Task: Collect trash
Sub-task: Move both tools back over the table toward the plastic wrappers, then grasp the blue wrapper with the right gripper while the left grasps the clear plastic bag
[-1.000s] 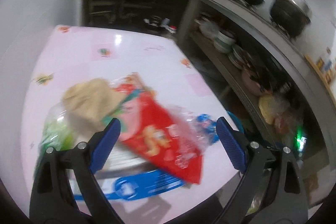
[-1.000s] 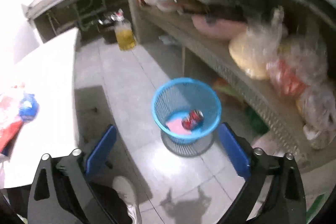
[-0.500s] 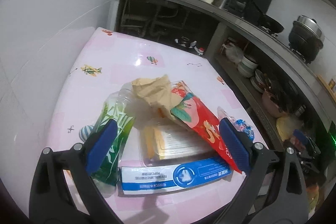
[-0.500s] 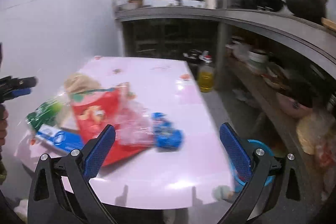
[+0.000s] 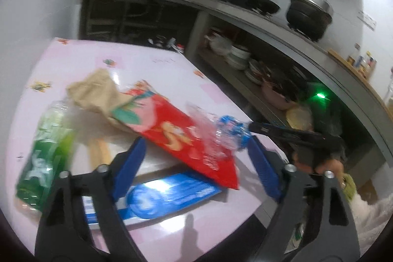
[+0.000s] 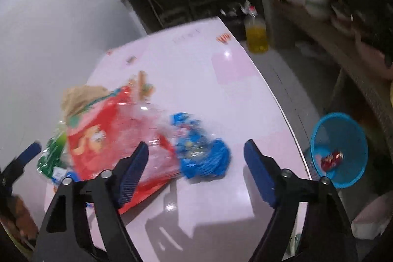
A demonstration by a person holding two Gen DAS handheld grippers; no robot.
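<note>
1. Right wrist view: the crumpled blue wrapper [image 6: 202, 154] is lying on the pink table [image 6: 208, 80], just ahead of the right gripper [image 6: 196, 168] at about 12 o'clock. Its left edge is touching the clear plastic film [image 6: 147, 124] draped over the red snack bag [image 6: 98, 136].
2. The right gripper's jaws have just been closing and are standing fairly wide, pads clear of everything, with only bare table directly between them (likely pre-shaping for the small wrapper).
3. Left wrist view: the left gripper [image 5: 196, 158] is hovering over the near part of the pile, jaws also just narrowed yet wide, with the lower corner of the red snack bag [image 5: 181, 136] and part of the blue-and-white packet [image 5: 159, 195] lying between them; the pads are not pressing on either.
4. The rest of the trash is heaped to the left: a crumpled brown paper bag [image 5: 95, 90] at 11 o'clock, a green-labelled bottle [image 5: 46, 154] on its side at 9 o'clock. The pile is overlapping, so I judge that lifting one piece risks dragging another.
5. The blue basket [image 6: 341, 151] is standing on the floor beyond the table's right edge, at 3 o'clock in the right view, with a red can [image 6: 331, 158] already inside; it is placed low, presumably so trash can be dropped in.
6. Farther out, a bottle of yellow oil [image 6: 256, 36] is standing on the floor beyond the table's far corner.
</note>
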